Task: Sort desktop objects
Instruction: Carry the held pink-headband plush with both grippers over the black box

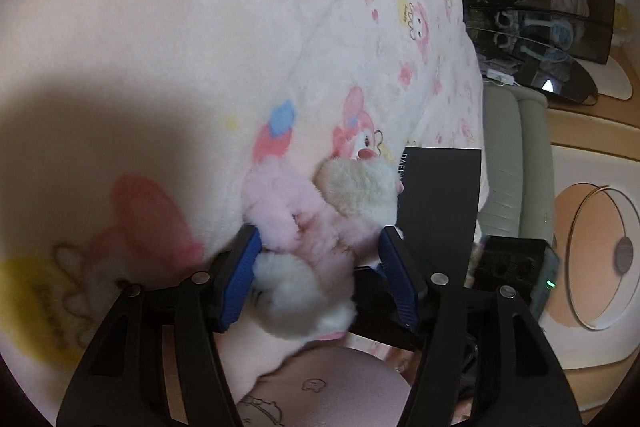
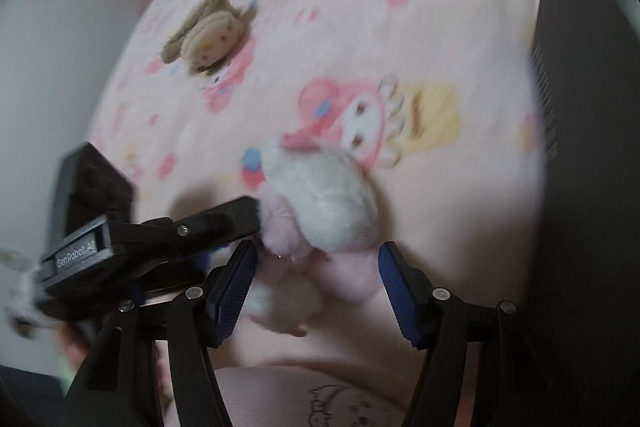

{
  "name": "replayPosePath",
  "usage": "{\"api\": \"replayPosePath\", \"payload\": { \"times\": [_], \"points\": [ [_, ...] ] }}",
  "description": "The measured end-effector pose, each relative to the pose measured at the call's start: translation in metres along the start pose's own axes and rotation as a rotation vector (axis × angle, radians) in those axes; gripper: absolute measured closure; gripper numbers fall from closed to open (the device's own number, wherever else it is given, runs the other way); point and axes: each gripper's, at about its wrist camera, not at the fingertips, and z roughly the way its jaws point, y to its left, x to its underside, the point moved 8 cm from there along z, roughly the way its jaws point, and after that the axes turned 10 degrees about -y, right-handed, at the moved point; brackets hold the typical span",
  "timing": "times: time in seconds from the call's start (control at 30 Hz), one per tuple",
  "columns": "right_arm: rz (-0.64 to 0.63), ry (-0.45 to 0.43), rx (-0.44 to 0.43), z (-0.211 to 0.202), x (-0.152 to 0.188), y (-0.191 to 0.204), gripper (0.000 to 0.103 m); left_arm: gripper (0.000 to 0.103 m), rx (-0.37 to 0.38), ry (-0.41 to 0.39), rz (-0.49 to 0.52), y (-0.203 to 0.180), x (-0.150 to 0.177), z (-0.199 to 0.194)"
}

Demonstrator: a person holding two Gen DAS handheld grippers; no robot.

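A pink and white plush toy (image 1: 316, 227) lies on a pink cartoon-print blanket (image 1: 160, 47). My left gripper (image 1: 320, 267) has its blue pads on both sides of the toy's body and looks shut on it. In the right wrist view the same toy (image 2: 320, 211) sits between and just beyond my right gripper's (image 2: 318, 283) spread fingers, which stand open around it; the left gripper's black finger (image 2: 216, 223) reaches in from the left and touches the toy. A brown and cream plush doll (image 2: 208, 31) lies farther away on the blanket.
A black box (image 1: 440, 195) stands at the blanket's right edge, with a small black device (image 1: 516, 267) showing a green light beside it. Beyond are a grey seat (image 1: 516, 155) and dark glass shelves (image 1: 540, 19). A pink printed cushion (image 1: 332, 387) lies below the fingers.
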Motion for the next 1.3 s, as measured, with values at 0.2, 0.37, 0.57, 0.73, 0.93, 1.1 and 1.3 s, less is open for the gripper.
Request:
{"api": "replayPosePath", "payload": {
  "times": [0.2,0.37,0.57,0.73,0.93,1.1,1.3],
  "points": [
    [-0.019,-0.030,-0.045,-0.004,0.002,0.011,0.067,0.040,-0.011,-0.013,0.044,-0.010,0.006,-0.001],
    [-0.058,-0.064,-0.081,-0.015,0.001,0.026,0.074,0.042,0.011,-0.020,0.066,-0.027,0.015,-0.003],
    [-0.112,-0.116,-0.068,-0.040,-0.002,0.040,0.073,0.044,0.022,-0.072,0.126,-0.057,0.021,-0.016],
    [-0.156,-0.163,-0.077,-0.073,-0.007,0.052,0.073,0.044,0.055,-0.113,0.188,-0.093,0.029,-0.030],
    [-0.194,-0.234,-0.086,-0.123,-0.017,0.060,0.073,0.045,0.081,-0.114,0.313,-0.151,0.045,-0.037],
    [-0.188,-0.297,-0.062,-0.168,-0.024,0.044,0.073,0.050,0.121,-0.096,0.394,-0.197,0.065,-0.024],
    [-0.176,-0.364,0.004,-0.220,-0.027,0.006,0.073,0.050,0.177,-0.038,0.456,-0.243,0.103,0.008]
  ]
}}
